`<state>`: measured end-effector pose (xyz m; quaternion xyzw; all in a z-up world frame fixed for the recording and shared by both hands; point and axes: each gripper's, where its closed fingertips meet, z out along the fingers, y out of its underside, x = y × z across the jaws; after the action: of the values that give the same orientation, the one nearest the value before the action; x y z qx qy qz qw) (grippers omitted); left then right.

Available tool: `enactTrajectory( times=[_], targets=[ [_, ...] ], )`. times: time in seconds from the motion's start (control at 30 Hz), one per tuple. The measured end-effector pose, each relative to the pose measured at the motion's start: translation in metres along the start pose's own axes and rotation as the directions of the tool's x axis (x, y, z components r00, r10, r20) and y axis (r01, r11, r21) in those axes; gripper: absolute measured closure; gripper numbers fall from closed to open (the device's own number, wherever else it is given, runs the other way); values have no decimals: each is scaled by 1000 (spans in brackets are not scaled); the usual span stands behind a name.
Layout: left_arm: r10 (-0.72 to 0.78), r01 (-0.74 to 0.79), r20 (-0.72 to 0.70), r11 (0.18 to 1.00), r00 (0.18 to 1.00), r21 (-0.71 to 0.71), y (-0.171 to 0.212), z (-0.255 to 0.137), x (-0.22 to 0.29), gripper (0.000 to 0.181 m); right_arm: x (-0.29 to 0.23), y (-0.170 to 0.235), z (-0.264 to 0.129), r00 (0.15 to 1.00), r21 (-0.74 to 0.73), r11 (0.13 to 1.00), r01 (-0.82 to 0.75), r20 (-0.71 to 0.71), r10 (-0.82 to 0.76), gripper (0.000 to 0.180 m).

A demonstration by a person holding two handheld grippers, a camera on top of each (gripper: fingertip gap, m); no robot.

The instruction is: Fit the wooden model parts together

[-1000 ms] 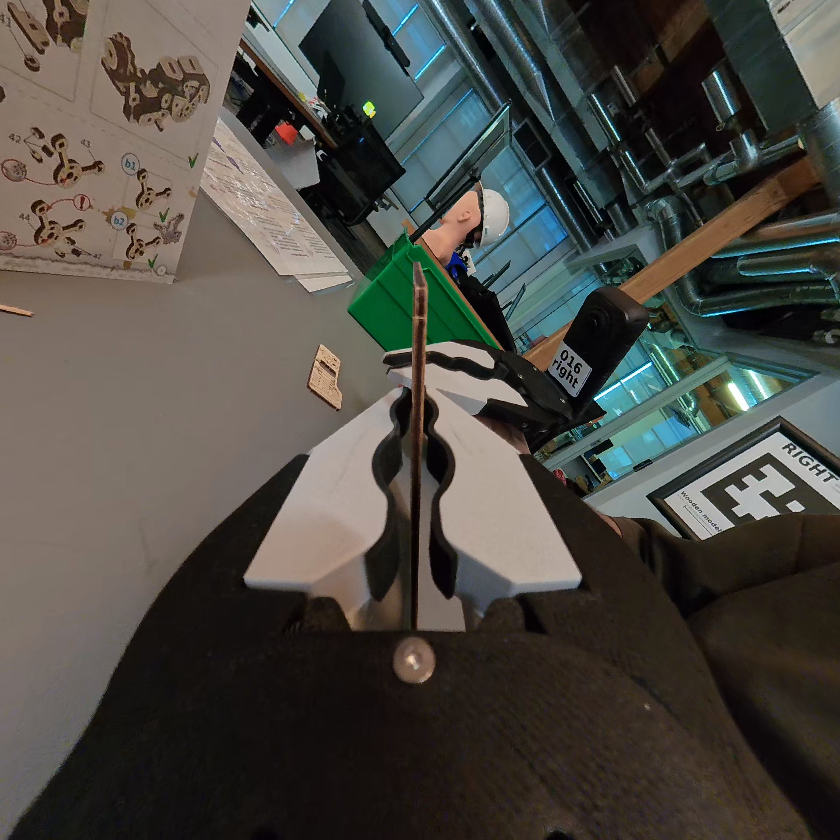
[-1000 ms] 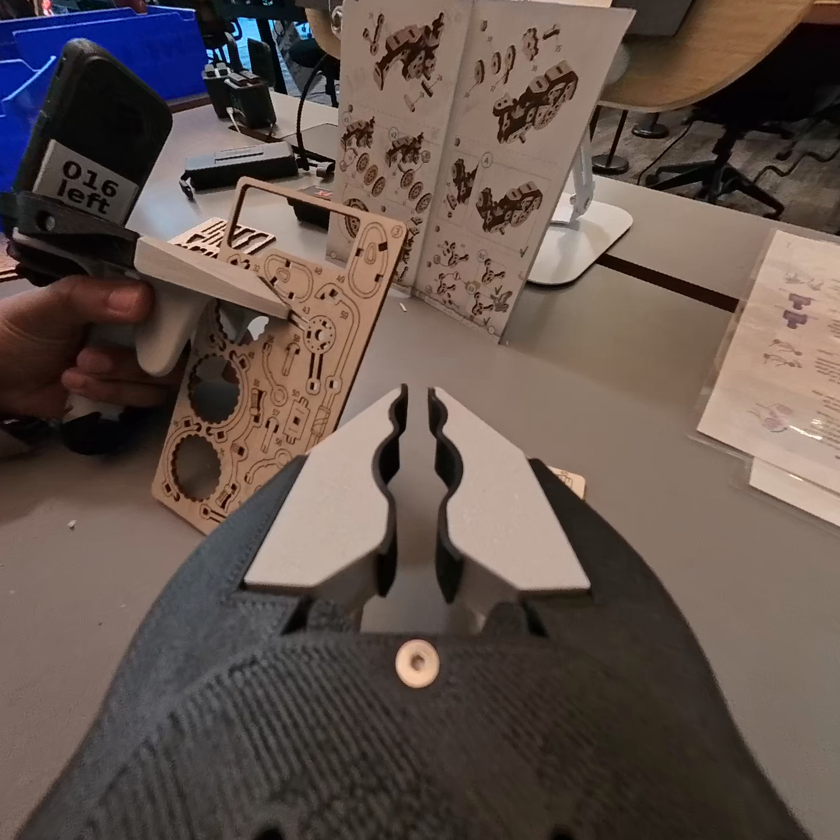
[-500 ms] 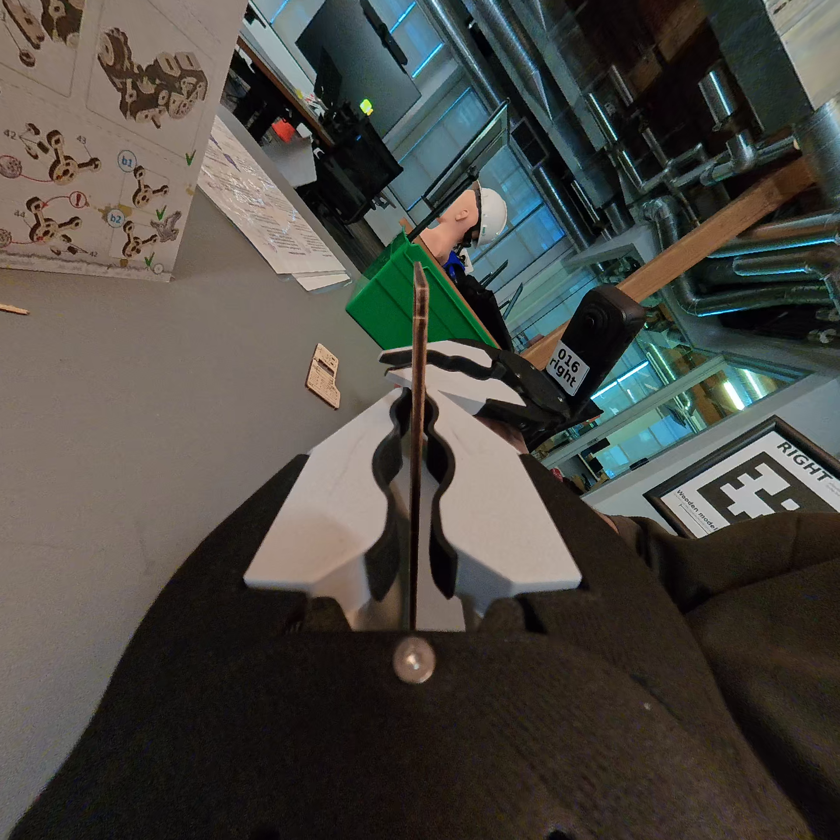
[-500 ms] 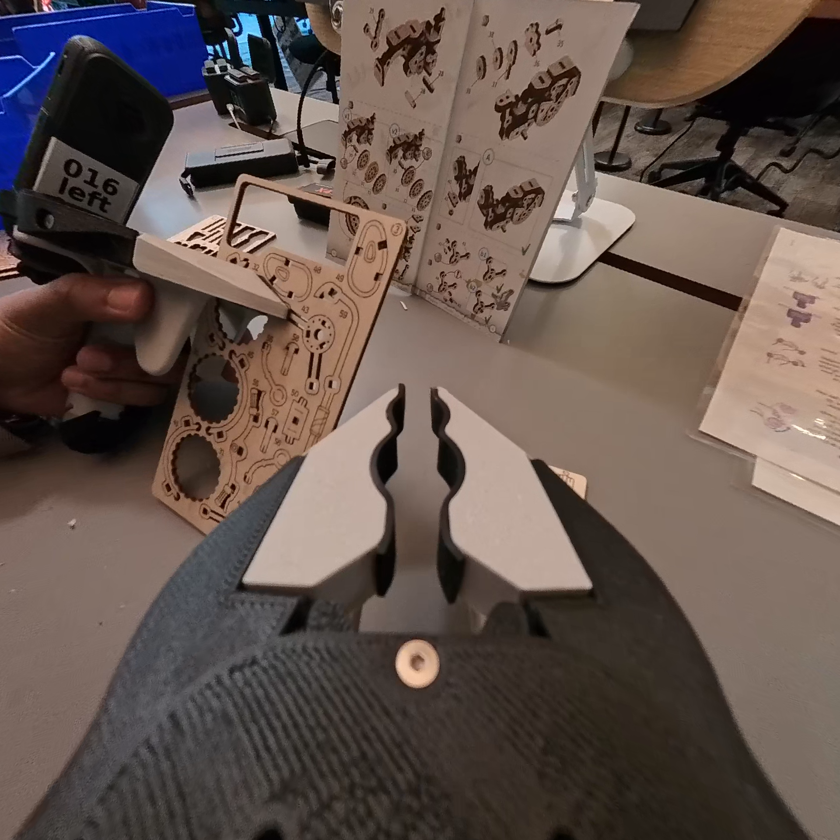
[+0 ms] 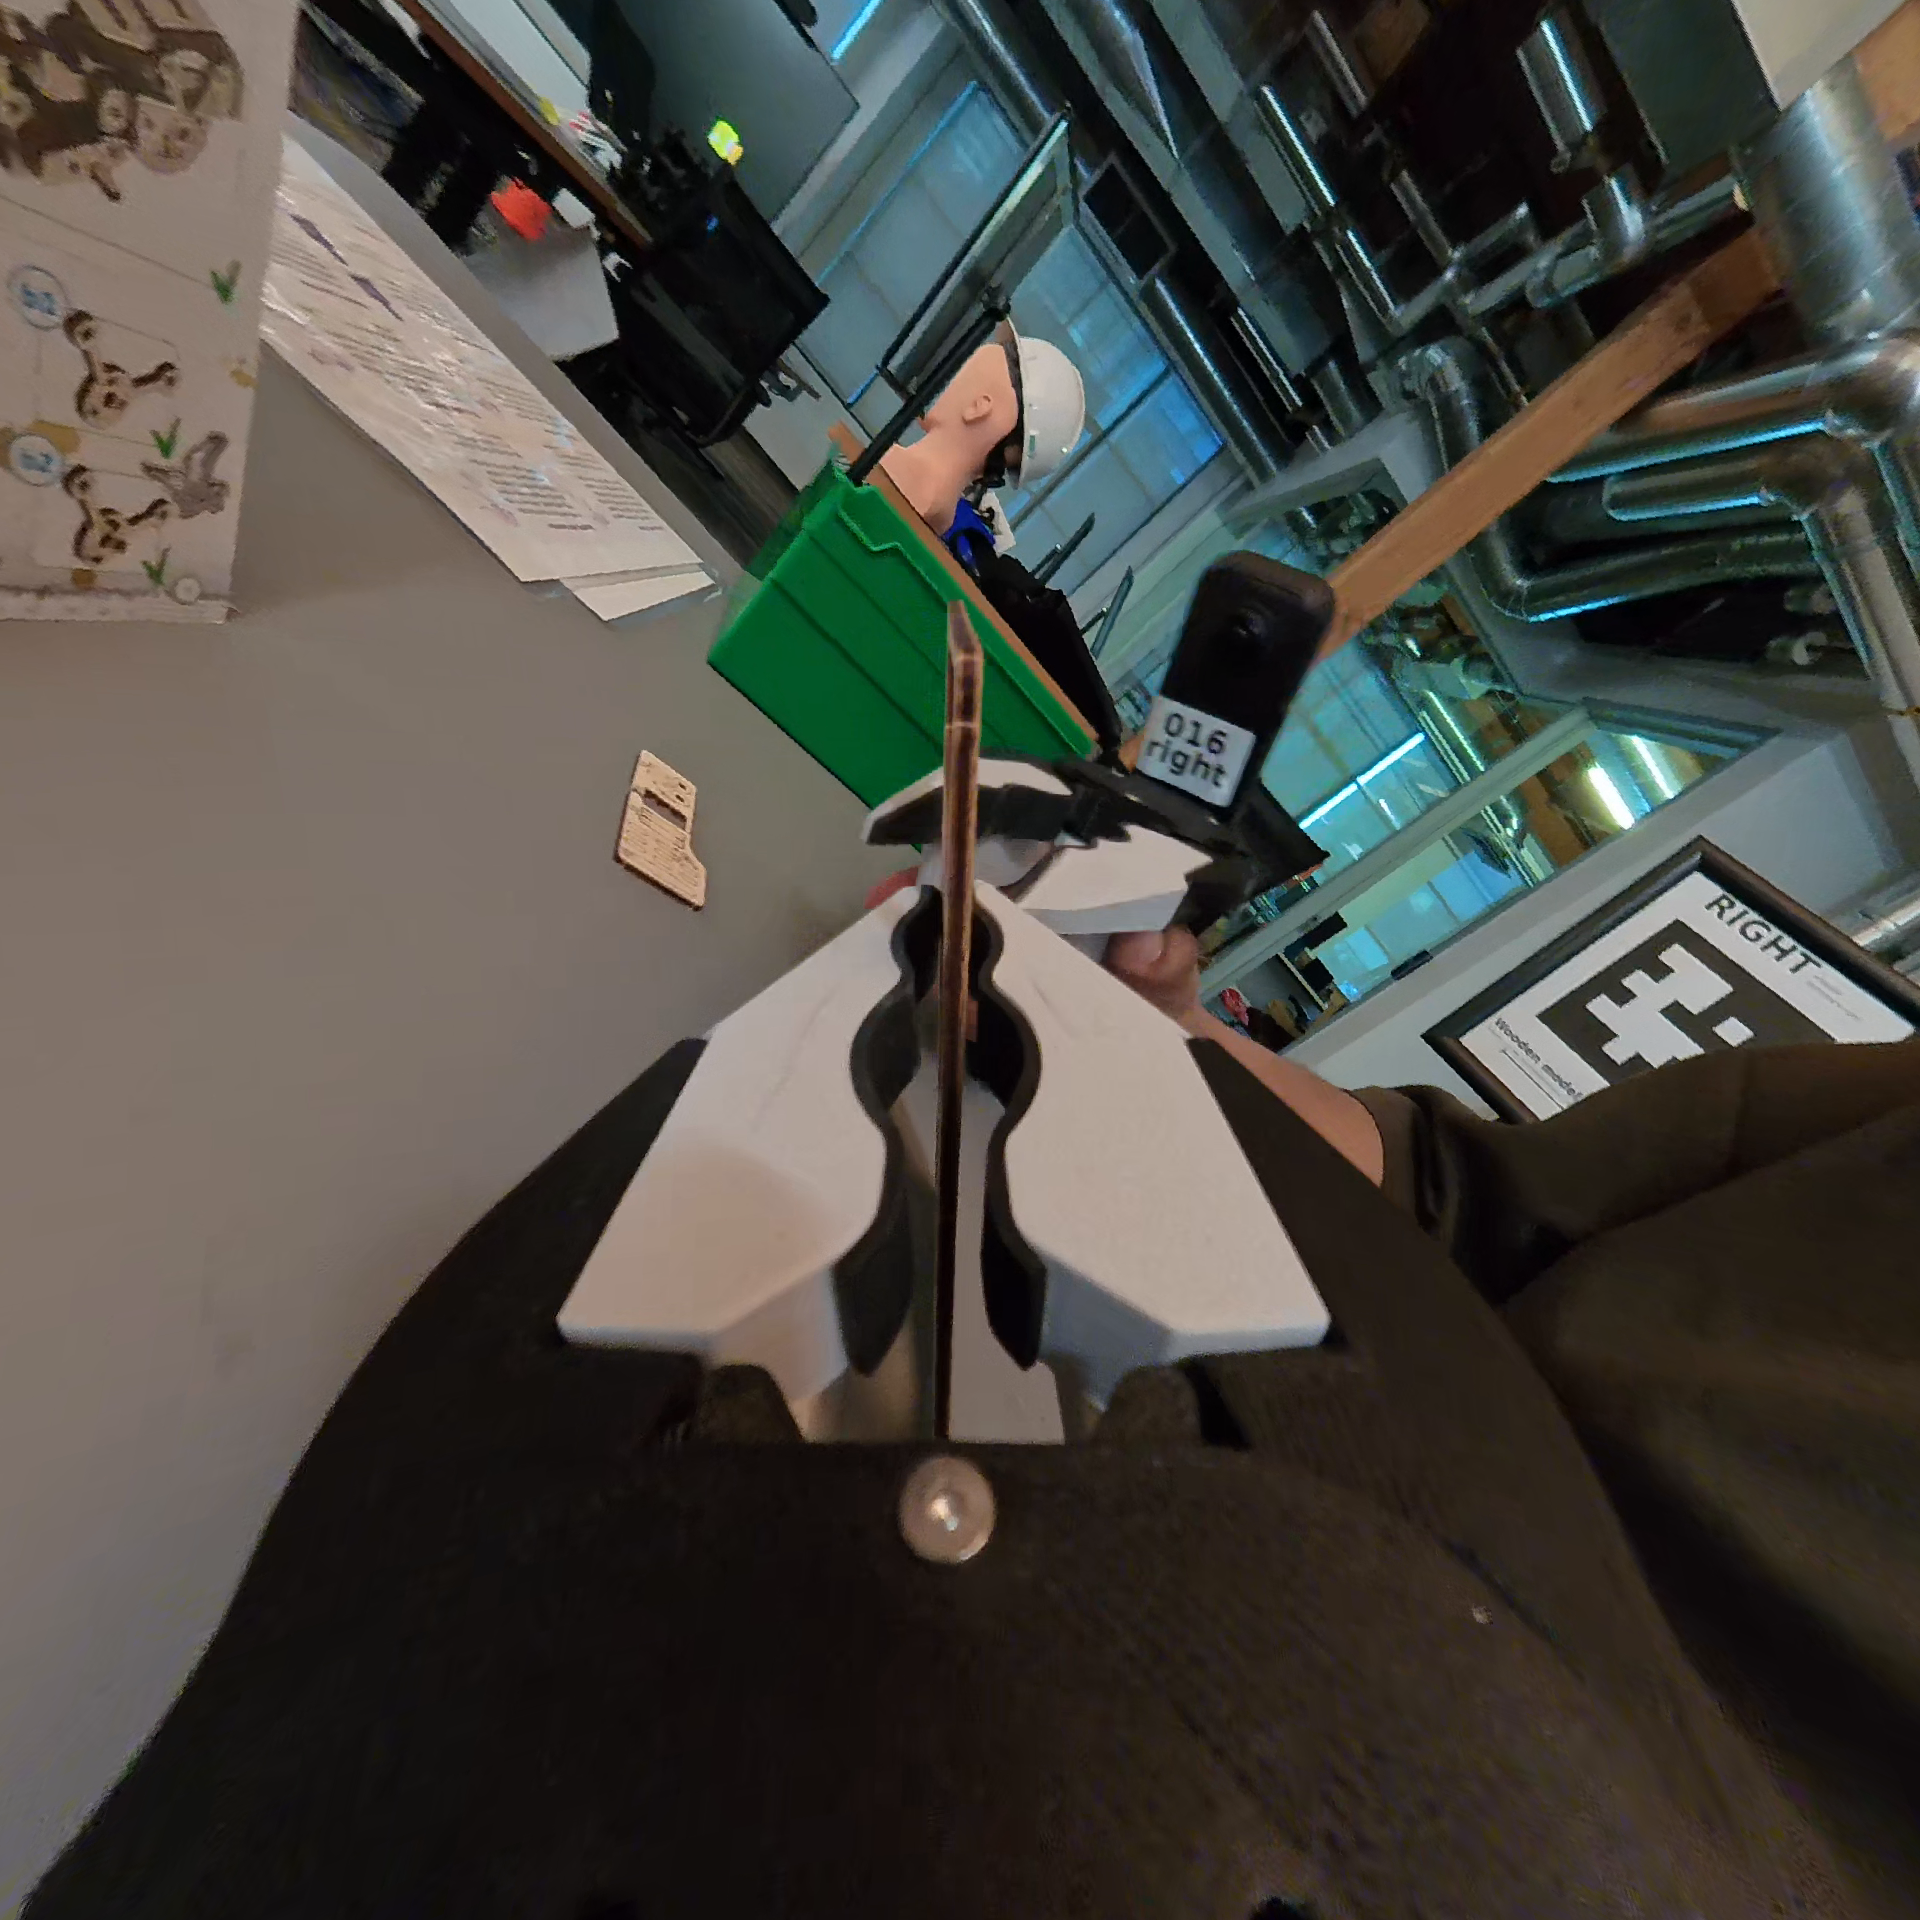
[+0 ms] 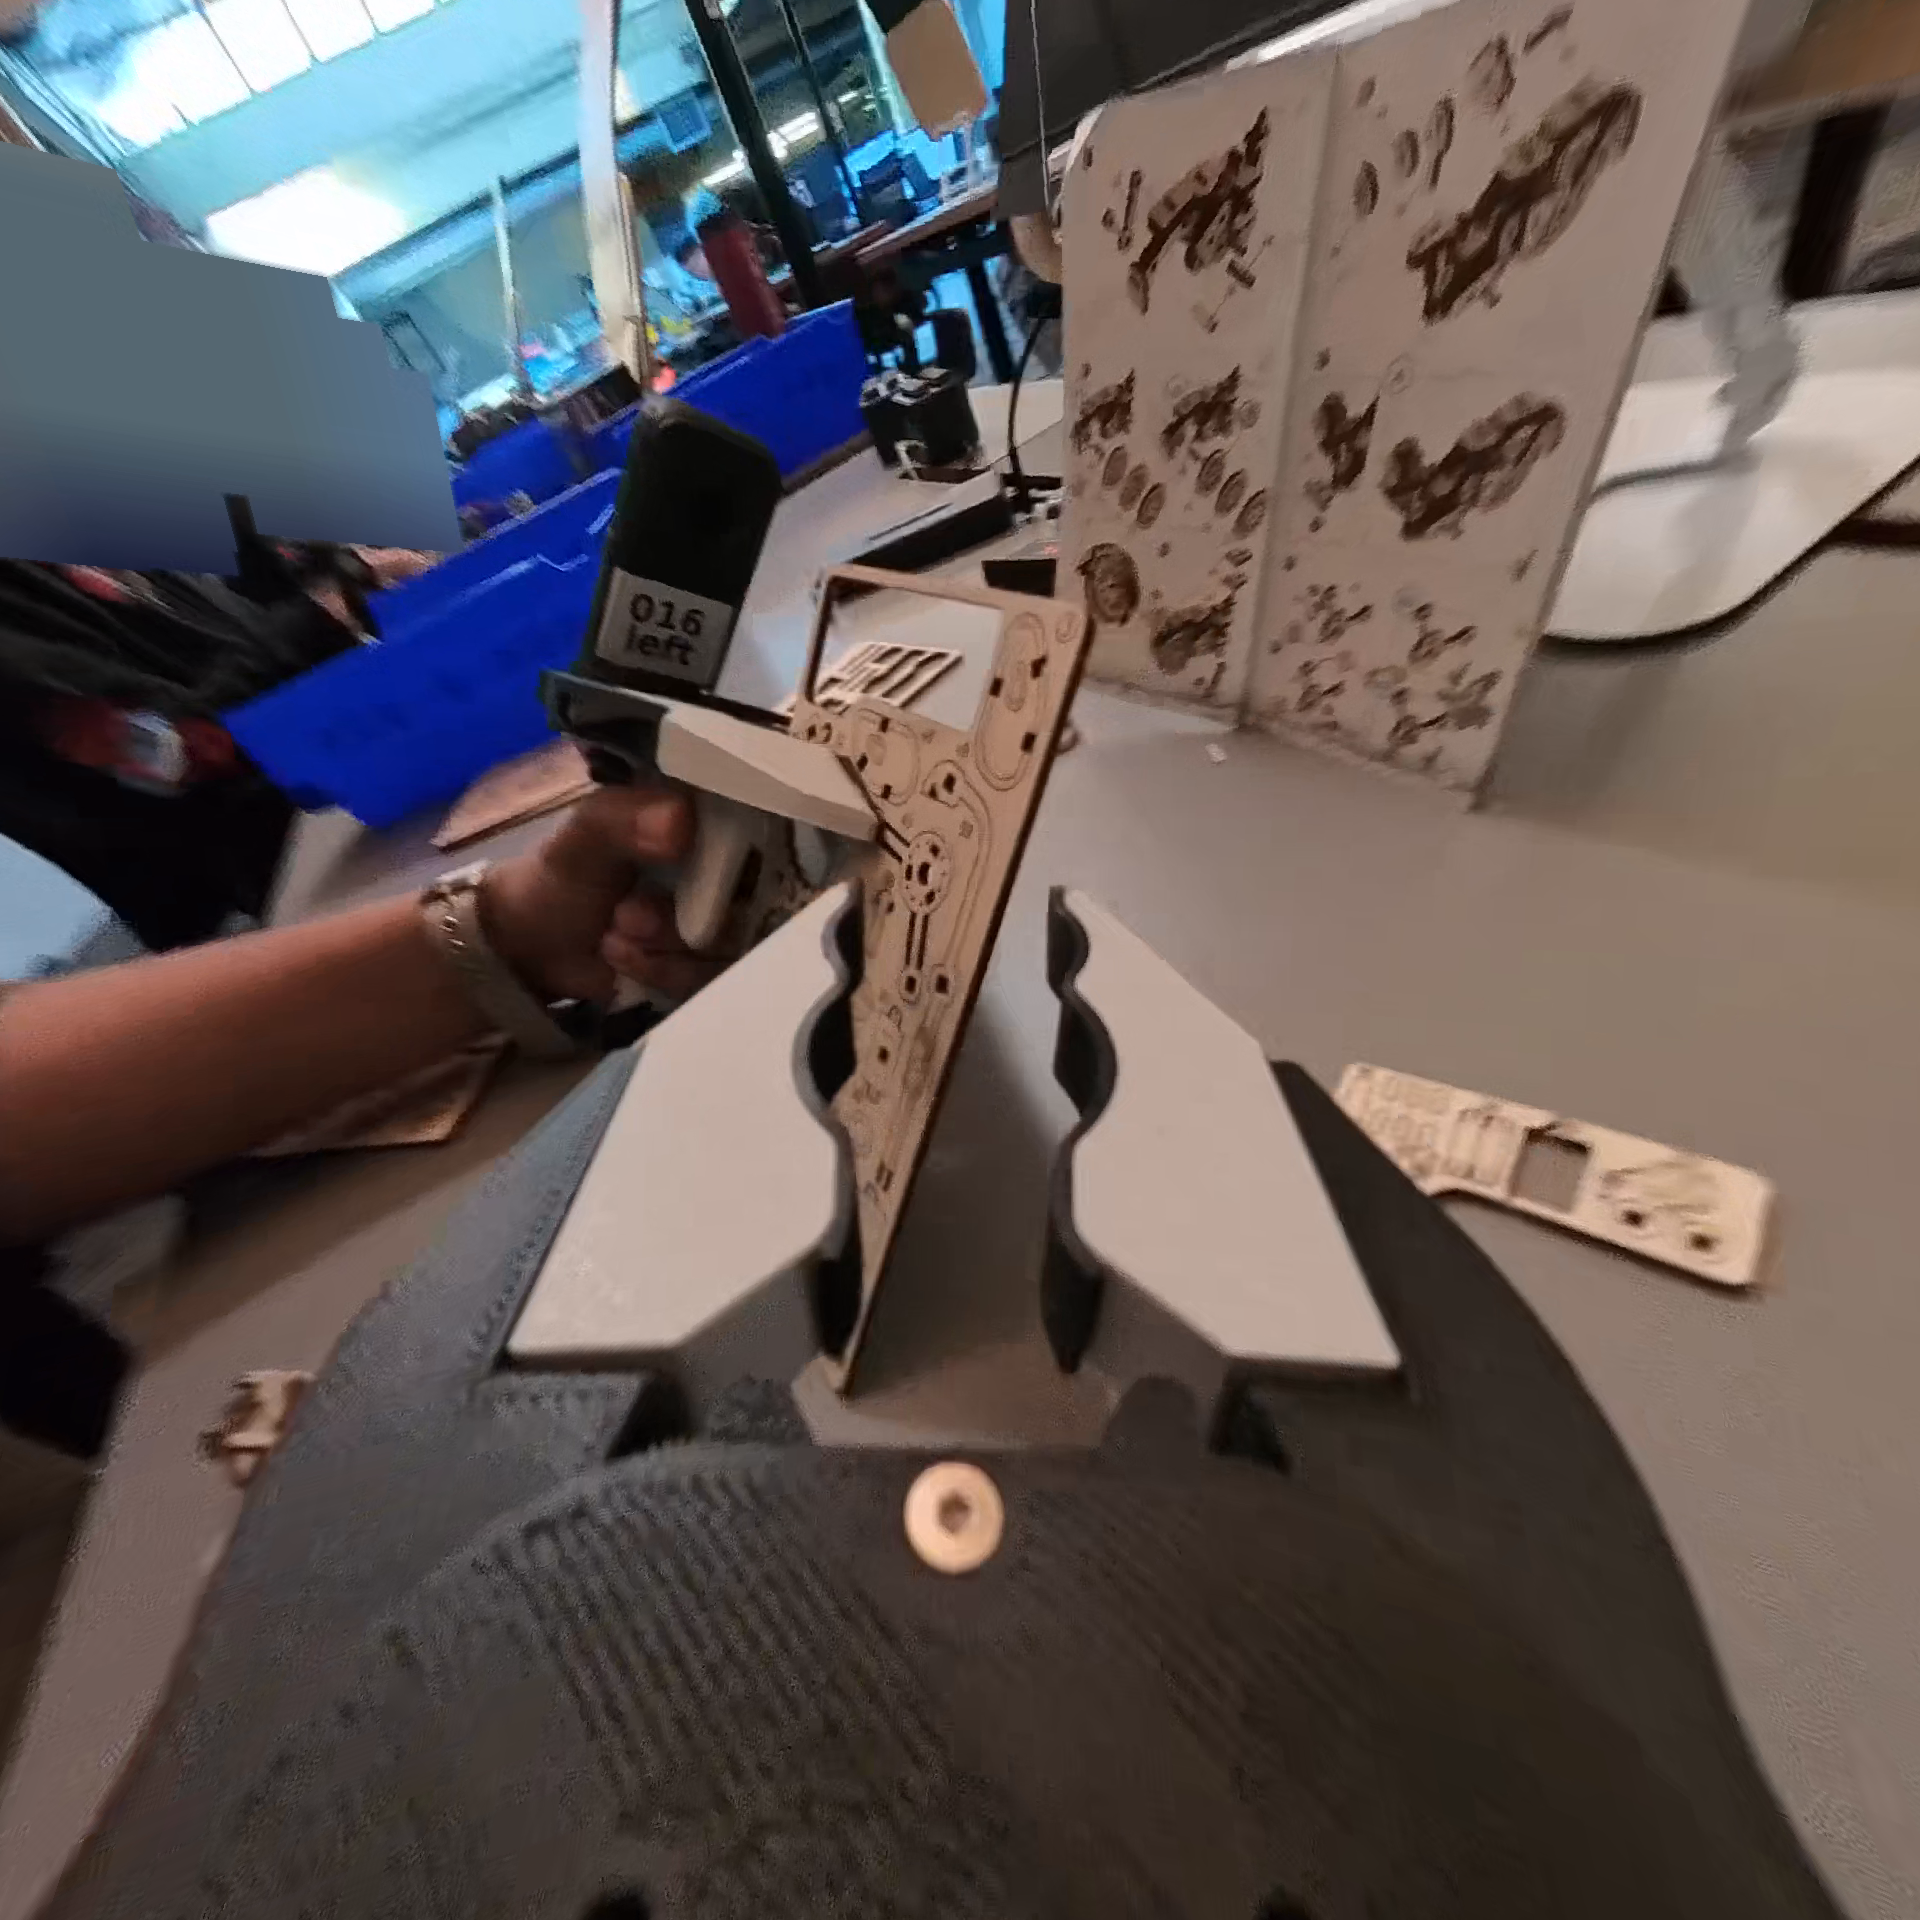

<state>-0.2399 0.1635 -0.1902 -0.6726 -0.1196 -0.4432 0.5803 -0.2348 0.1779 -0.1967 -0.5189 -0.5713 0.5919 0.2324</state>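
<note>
The left tool [image 5: 951,914] is clamped on the plywood parts sheet [image 6: 940,883], holding it upright, edge-on in its own view and raised off the grey surface [image 5: 312,935]. And here is the change: a second ago the right tool [image 6: 951,925] sat well back from the sheet with its fingers only narrowly parted; now it has swung in, spread wide, and the sheet's lower corner sits right between its fingers, leaning close to the left-hand one while the right-hand finger stands clear of it. No pinch yet on that side. From the left view the right tool straddles the sheet's edge just beyond the left tool's tips. That looks like a set-up to grip or press a laser-cut piece out of the sheet, so the fitting proper has not begun. A loose cut-out wooden strip [image 6: 1558,1174] lies on the surface just to the right of the right tool, and the folded instruction sheet [image 6: 1330,416] stands ahead of it. The frame is motion-blurred, so exact contact is hard to call.
</note>
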Motion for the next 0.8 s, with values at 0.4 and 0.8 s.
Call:
enactTrajectory(
  times=[0.4,0.8],
  targets=[
    [9,-8,27,999,1000,-39,6,4,-2,164,-3,-3,-1,959,23,969,-244,151,238,174],
    [4,-4,5,999,1000,-49,7,4,1,181,0,-5,-1,952,62,958,-281,142,270,170]
  ],
)
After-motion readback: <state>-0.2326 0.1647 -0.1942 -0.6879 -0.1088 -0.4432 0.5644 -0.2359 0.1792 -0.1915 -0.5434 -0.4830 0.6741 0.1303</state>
